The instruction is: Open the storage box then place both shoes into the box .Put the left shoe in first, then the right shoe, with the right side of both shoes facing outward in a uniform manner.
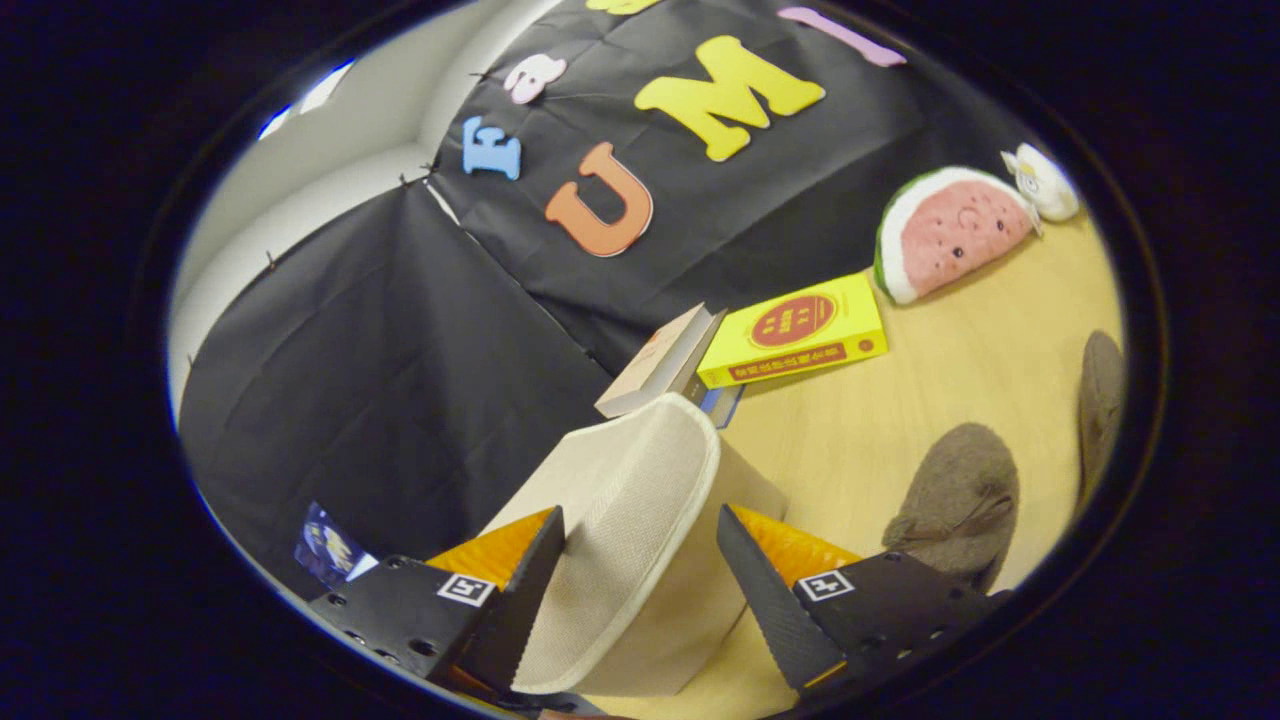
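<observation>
I have the tool point(640, 590) low over the pale wooden table point(900, 420), its two fingers spread wide. Between them sits the storage box point(640, 540), a cream fabric box with a woven-looking lid. The left finger point(525, 600) lies right against the lid's surface, or very nearly; I cannot tell whether it presses. The right finger point(770, 600) stands clear of the box's side wall, with a gap showing between them. So the tool is open around the box, not pinching it. The lid looks tilted up toward the black cloth wall point(400, 350), though I cannot tell from this angle how far it is raised.

Beyond the box, close to the table's far edge by the wall, a pale book point(660, 362) leans against a yellow book point(795, 330) with a red round mark on its cover. A small blue thing peeks out under them, just behind the box; I cannot make out what it is.

Farther along that far edge sits a watermelon-slice plush point(945, 232), and a small white plush toy point(1042, 182) touches its upper end.

To the right of the tool, on the table, lies a grey-brown shoe point(955, 500), near the right finger. A second grey-brown shoe point(1100, 400) lies past it, apart from the first.
</observation>
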Demonstrator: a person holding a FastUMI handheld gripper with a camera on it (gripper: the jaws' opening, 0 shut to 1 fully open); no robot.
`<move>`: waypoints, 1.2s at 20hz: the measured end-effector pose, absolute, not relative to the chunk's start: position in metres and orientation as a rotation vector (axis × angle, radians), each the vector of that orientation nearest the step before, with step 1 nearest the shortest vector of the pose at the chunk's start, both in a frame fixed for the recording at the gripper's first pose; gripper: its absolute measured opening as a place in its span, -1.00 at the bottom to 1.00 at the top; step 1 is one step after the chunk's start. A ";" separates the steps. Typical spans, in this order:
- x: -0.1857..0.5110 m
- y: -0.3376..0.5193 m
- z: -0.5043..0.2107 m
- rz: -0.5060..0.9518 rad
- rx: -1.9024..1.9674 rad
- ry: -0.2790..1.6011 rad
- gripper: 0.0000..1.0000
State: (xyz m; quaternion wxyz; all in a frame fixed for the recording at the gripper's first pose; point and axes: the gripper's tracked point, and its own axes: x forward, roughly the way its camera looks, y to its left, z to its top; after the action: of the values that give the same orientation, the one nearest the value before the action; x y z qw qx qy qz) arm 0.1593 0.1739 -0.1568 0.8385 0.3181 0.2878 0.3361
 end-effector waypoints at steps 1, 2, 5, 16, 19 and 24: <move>0.161 0.176 -0.162 0.725 0.727 0.642 0.88; 0.160 0.180 -0.166 0.747 0.785 0.681 0.93; 0.157 0.191 -0.166 0.810 0.994 0.799 0.95; 0.151 0.177 -0.151 0.664 0.905 0.893 0.08; 0.149 0.173 -0.148 0.636 0.880 0.903 -0.20; 0.142 0.172 -0.131 0.598 0.905 0.907 -0.60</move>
State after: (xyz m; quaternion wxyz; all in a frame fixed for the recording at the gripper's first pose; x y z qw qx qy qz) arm 0.1421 0.1724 -0.1310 0.7604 0.4157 0.4167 0.2746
